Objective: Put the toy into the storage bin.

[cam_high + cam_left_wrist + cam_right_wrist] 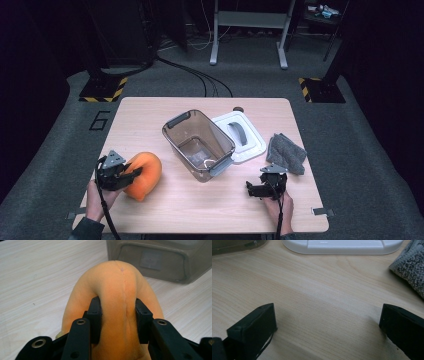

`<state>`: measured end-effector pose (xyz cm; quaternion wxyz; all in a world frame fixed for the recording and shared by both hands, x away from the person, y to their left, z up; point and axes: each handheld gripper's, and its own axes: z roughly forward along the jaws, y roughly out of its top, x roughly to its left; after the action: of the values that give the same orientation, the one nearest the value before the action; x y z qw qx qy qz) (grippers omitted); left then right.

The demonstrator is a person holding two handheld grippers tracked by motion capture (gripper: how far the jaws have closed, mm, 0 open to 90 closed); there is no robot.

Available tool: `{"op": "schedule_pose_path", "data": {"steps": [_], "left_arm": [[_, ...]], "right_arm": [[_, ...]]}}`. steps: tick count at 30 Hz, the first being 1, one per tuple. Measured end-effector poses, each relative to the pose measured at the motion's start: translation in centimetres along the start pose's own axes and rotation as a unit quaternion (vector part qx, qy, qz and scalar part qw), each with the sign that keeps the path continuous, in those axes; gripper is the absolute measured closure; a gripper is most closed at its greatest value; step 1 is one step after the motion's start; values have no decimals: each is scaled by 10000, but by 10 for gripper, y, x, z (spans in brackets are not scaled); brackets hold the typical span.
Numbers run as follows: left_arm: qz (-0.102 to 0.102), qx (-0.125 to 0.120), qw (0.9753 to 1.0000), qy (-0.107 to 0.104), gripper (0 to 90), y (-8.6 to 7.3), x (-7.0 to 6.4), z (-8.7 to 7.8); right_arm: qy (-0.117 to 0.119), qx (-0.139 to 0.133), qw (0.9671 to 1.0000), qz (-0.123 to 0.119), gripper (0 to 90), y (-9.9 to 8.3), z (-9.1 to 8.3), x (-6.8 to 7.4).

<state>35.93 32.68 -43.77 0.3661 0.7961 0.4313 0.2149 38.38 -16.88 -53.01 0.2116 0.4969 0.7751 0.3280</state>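
Table [165, 200] first: we see the pale wooden top carrying everything, with our two hands at its near edge. On it, near the middle, stands the smoky plastic bin [198, 144], open and tilted on the diagonal, with nothing but a small label or scrap at its bottom. Its white lid [240, 136] lies flat just behind and beside it, so we judge the opening step done. Next in size is the orange plush [144, 175], resting on the wood at the near left, well short of the bin. Our left gripper [131, 176] pinches a fold of it, the jaws pressed into the soft fabric on either side of a seam. We judge the lift and the drop into the bin are left. A grey cloth [286, 153] lies untouched at the right. Our right gripper [253, 190] waits low over bare wood, jaws spread wide, holding nothing.
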Motion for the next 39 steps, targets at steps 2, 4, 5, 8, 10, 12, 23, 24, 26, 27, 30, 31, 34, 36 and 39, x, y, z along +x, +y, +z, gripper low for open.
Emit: {"op": "schedule_pose_path", "data": {"steps": [2, 4, 5, 8, 10, 12, 23, 24, 26, 27, 30, 31, 34, 36, 39], "left_arm": [[0, -7, 10000, 23, 656, 2, 2, 0], [2, -36, 10000, 45, 655, 4, 5, 0], [-22, -4, 10000, 39, 655, 5, 6, -1], [18, -53, 9999, 90, 655, 8, 11, -1], [14, -61, 10000, 76, 654, 9, 12, -2], [-3, -70, 9999, 98, 654, 13, 16, -4], [124, -177, 9996, 175, 654, 29, 29, -11], [167, -186, 9995, 194, 653, 32, 31, -12], [134, -259, 9993, 218, 653, 35, 33, -13], [148, -258, 9993, 225, 652, 36, 34, -14], [128, -303, 9992, 241, 652, 40, 37, -17], [128, -303, 9992, 241, 652, 40, 37, -17], [160, -331, 9990, 266, 652, 47, 41, -20], [189, -318, 9989, 284, 651, 52, 43, -21], [211, -336, 9988, 285, 651, 58, 46, -22]], "right_arm": [[1, -1, 10000, -3, 3, 0, 0, 0], [2, 6, 10000, 16, 3, 0, 0, 0], [1, 0, 10000, -4, 3, 0, 0, 0], [-1, 2, 10000, 2, 3, 0, 0, 0], [0, 0, 10000, -1, 3, 0, 0, 0], [0, -2, 10000, -6, 3, 0, 0, 0], [-1, 2, 10000, 2, 3, 0, 0, 0], [1, 0, 10000, -4, 3, 0, 0, 0], [1, 0, 10000, -5, 3, 0, 0, 0], [1, 0, 10000, -4, 3, 0, 0, 0], [0, 1, 10000, -1, 3, 0, 0, 0], [0, 1, 10000, -1, 3, 0, 0, 0], [1, 0, 10000, -6, 3, 0, 0, 0], [2, 7, 10000, 19, 3, 0, 0, 0], [0, 6, 10000, 19, 3, 0, 0, 0]]}}
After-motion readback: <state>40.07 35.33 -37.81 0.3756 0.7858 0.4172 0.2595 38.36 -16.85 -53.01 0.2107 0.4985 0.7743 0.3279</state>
